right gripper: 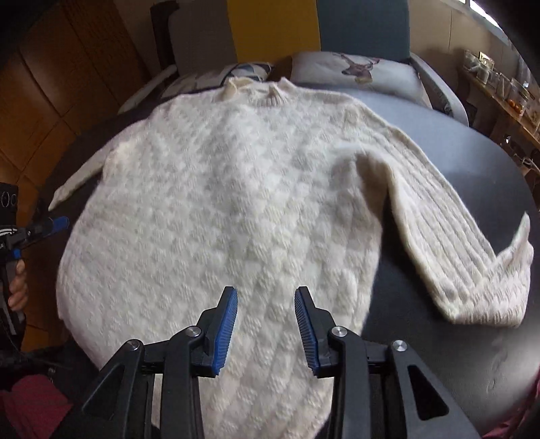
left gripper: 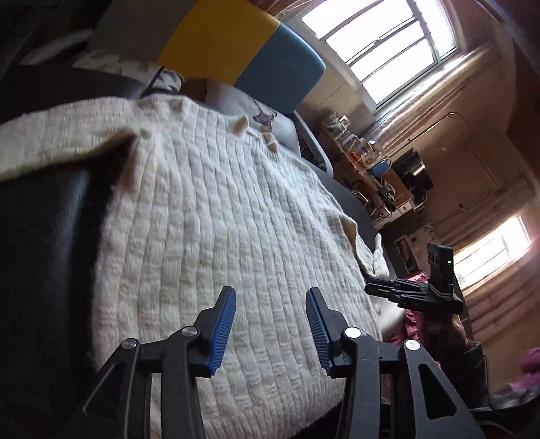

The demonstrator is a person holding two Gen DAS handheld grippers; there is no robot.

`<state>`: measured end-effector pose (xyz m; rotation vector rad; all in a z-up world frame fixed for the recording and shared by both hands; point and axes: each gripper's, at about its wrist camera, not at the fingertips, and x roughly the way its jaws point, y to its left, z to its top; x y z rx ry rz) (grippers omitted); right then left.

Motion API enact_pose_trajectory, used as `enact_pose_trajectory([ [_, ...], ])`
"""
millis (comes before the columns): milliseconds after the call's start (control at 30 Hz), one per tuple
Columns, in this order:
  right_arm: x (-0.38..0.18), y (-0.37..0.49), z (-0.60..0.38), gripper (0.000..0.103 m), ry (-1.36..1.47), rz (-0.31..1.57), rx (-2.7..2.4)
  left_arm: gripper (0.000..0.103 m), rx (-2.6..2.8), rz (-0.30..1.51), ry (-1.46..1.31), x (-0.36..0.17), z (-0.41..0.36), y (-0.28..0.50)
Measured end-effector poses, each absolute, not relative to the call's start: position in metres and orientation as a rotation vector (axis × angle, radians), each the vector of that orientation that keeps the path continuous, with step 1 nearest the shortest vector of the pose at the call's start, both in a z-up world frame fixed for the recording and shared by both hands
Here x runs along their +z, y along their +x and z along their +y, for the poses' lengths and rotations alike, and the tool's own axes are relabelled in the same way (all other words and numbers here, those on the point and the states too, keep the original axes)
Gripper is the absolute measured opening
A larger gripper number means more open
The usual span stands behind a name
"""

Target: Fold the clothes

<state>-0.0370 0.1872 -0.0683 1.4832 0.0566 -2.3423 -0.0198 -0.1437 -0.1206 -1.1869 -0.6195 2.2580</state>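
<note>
A grey bed (right gripper: 438, 162) is covered for the most part by a cream knit sweater (right gripper: 216, 189), which is laid flat with its collar toward the headboard and one sleeve (right gripper: 455, 243) bent out to the side. Two pillows (right gripper: 354, 72) are set just beyond the collar, against a yellow and blue headboard (right gripper: 273, 30). A cluttered shelf (left gripper: 368, 158) is seen past the far bed edge, under a bright window (left gripper: 388, 47). The left gripper (left gripper: 270, 326) is held over the sweater's lower part, its blue fingers (left gripper: 224, 327) spread with nothing between them. The right gripper (right gripper: 266, 324) (seen also from the left wrist, off the bed edge) is held above the hem, fingers likewise spread and empty.
</note>
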Motion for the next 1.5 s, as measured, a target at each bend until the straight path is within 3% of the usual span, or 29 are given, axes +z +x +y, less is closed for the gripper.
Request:
enact_pose_trajectory([
  [167, -0.109, -0.075, 0.190, 0.037, 1.639, 0.210, -2.429, 0.046, 2.390, -0.512, -1.389, -0.151, -0.141, -0.047],
  [333, -0.110, -0.077, 0.218, 0.040, 1.573, 0.100, -2.451, 0.045, 2.418, -0.444, -1.413, -0.168, -0.142, -0.024],
  [533, -0.084, -0.094, 0.222, 0.040, 1.479, -0.073, -2.414, 0.044, 2.425, -0.440, -1.340, -0.125, -0.139, -0.051],
  [767, -0.067, -0.172, 0.188, 0.040, 1.342, -0.039, -2.451, 0.044, 2.517, -0.234, -1.202, -0.092, -0.095, -0.166],
  [967, -0.093, -0.212, 0.184, 0.040, 1.418, 0.082, -2.497, 0.044, 2.286, -0.320, -1.198, -0.084, -0.042, -0.261],
  [1167, -0.114, -0.209, 0.206, 0.040, 1.440, 0.117, -2.486, 0.044, 2.155, -0.351, -1.353, -0.116, 0.010, -0.346],
  [1433, -0.121, -0.204, 0.212, 0.043, 1.342, 0.107, -2.472, 0.044, 2.020, -0.326, -1.543, -0.159, 0.049, -0.394],
  [1467, -0.121, -0.202, 0.212, 0.043, 1.331, 0.100, -2.475, 0.041, 2.013, -0.328, -1.538, -0.160, 0.052, -0.396],
  [1500, -0.122, -0.201, 0.213, 0.043, 1.323, 0.091, -2.477, 0.027, 2.014, -0.315, -1.513, -0.159, 0.056, -0.396],
])
